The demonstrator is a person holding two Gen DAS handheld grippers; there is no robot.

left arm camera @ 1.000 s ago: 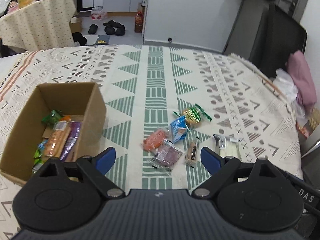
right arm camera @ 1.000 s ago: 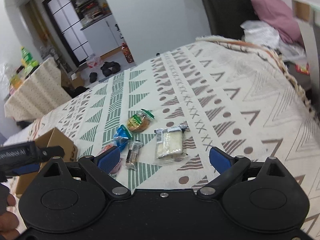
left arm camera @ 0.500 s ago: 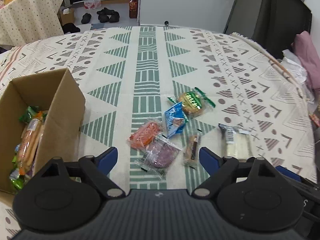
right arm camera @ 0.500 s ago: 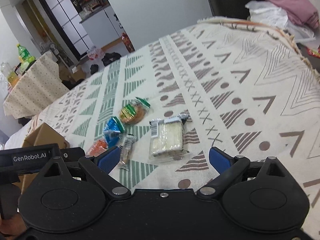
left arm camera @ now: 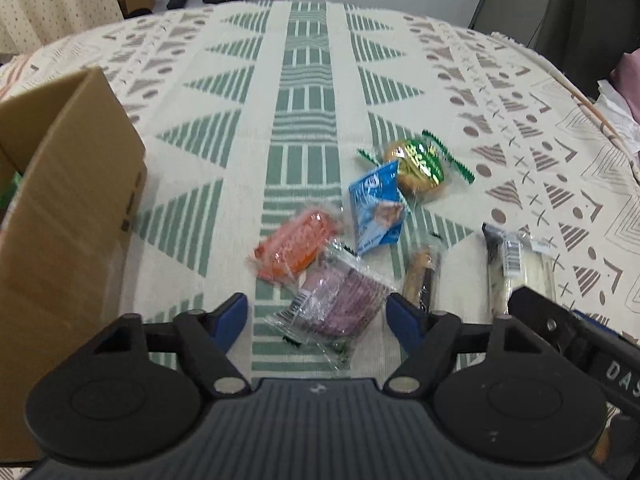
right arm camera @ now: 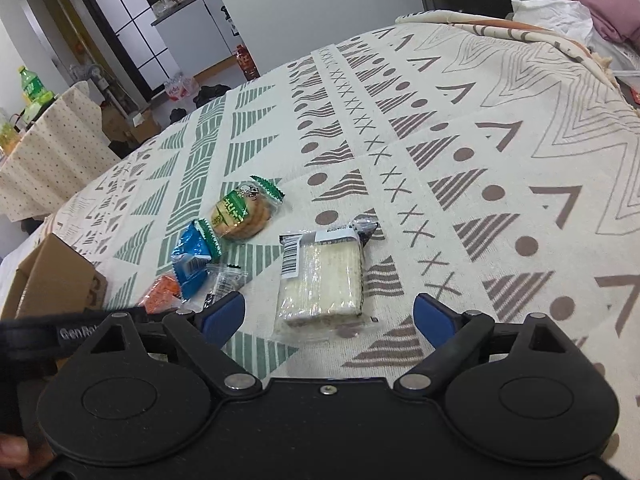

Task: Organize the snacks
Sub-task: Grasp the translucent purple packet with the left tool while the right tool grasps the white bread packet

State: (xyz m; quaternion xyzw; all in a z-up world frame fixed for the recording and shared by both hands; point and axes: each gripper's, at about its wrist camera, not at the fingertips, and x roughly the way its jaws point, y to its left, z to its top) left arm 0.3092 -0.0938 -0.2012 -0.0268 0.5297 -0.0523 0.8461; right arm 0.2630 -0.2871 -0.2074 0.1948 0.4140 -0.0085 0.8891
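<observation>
My left gripper (left arm camera: 318, 314) is spread wide, nothing between the pads, hovering low over the purple wafer pack (left arm camera: 340, 300). Touching that pack: orange snack (left arm camera: 298, 246); blue packet (left arm camera: 378, 212) just beyond, its corner over the green-wrapped cake (left arm camera: 420, 164). Slim brown bar (left arm camera: 420, 276) lies beside the purple pack. Cardboard box (left arm camera: 68, 196) stands at left on the patterned cloth (left arm camera: 308, 92).

My right gripper (right arm camera: 328, 314) is also released and empty, poised just short of the white sandwich pack (right arm camera: 324, 276), well apart from the box.
</observation>
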